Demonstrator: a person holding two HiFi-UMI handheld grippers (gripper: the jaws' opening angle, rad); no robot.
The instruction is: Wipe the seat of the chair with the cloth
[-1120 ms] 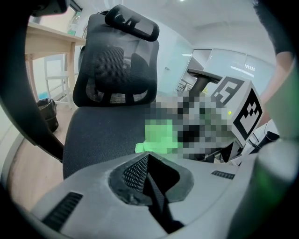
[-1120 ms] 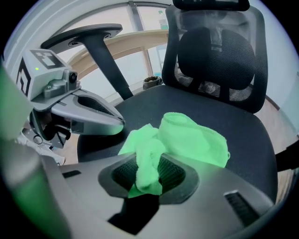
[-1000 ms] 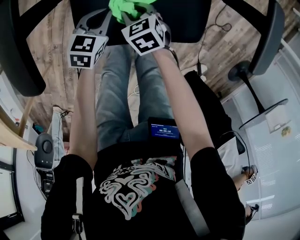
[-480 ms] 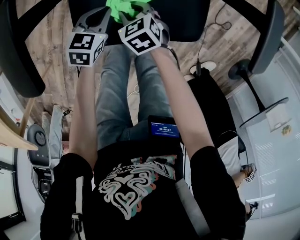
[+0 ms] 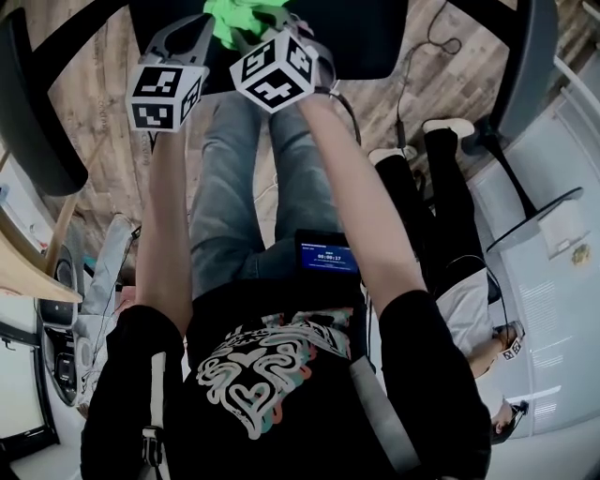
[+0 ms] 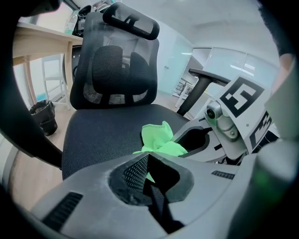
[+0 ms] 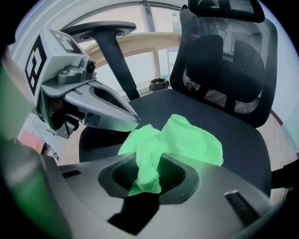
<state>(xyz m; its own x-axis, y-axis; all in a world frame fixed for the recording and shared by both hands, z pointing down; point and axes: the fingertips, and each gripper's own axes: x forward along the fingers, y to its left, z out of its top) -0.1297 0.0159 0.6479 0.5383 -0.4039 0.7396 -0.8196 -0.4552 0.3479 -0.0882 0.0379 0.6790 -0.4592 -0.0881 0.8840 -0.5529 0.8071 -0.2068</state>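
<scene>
A person in a black T-shirt with a swirled heart print stands over a black office chair, seen from above, with tongs in each hand. At 12 o'clock in the head view, the right tongs (image 5: 272,21) are clamped on a bright green cloth (image 5: 234,17) that lies bunched on the chair's dark seat (image 5: 375,37). The left tongs (image 5: 183,33) sit just beside the cloth, at 11 o'clock, with their tips together and nothing between them. Each carries a white marker cube (image 5: 164,94) printed with black square patterns. Near the centre, a small blue screen (image 5: 328,255) at the person's waist shows white digits too small to read with certainty.

In the right gripper view, a twisted fold of cloth is pinched in the jaws at 6 o'clock and the rest spreads over the seat towards 3 o'clock. In the left gripper view, the mesh backrest (image 6: 117,70) and headrest (image 6: 131,21) rise at 12 o'clock, a wooden table (image 6: 42,37) stands at 10 o'clock, and a dark bin (image 6: 44,116) is on the floor at 9 o'clock.
</scene>
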